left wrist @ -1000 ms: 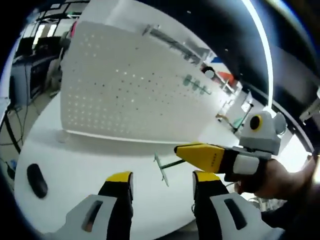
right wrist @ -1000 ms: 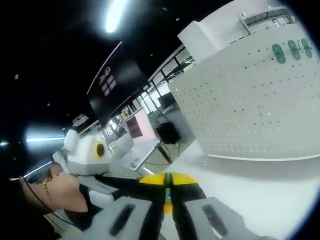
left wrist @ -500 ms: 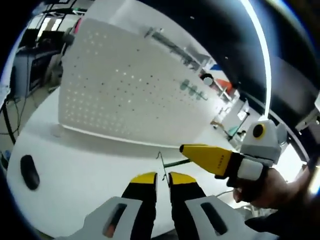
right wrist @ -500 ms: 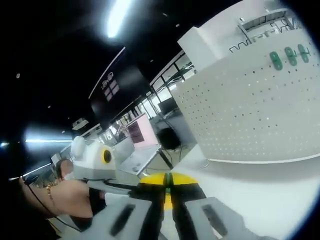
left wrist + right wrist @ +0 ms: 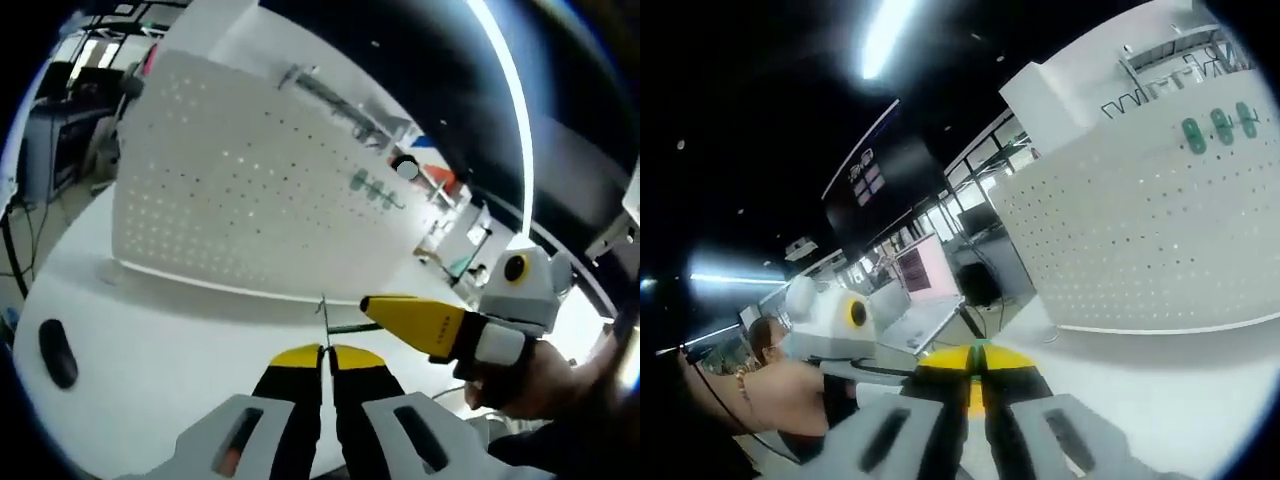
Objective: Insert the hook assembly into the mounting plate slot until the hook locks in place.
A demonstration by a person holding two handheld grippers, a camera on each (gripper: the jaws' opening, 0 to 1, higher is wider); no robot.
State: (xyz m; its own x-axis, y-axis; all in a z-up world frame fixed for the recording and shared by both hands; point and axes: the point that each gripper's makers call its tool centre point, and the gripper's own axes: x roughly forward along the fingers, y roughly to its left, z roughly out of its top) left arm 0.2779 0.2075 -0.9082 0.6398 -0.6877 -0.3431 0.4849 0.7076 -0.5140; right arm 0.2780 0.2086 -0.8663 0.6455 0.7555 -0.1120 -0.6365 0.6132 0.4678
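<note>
Two-handed grip secured: the left gripper [image 5: 322,358], whose yellow-tipped fingers [image 5: 296,357] stood wide apart a second ago, has now closed them on the thin wire end of the hook [image 5: 323,312], which pokes up from between the tips in the left gripper view. The right gripper [image 5: 388,308] reaches in from 3 o'clock of that view, its yellow fingers together on the hook's green stem, a hand [image 5: 520,372] wrapped around its handle.

In the right gripper view, that gripper's own fingers [image 5: 949,362] stay pressed together with a sliver of green between them, as they were a second ago; the left gripper's white body [image 5: 825,312] sits at 9 o'clock, having shifted only slightly.

The white pegboard [image 5: 240,190], the mounting plate of the task, stands upright on the white counter [image 5: 150,340] toward 11 o'clock of the left gripper view, well apart from the hook. Green clips [image 5: 372,187] already hang on it near its upper right. A dark mouse-like object [image 5: 56,353] lies on the counter at 8 o'clock.

The change suggests the hook is now held at both ends, likely to steady or hand it over before it is carried to the board. The insertion itself has not begun: the hook must still cross the counter and meet a slot. The wire is thin, so a slip or twist between the two grips looks like the main risk.
</note>
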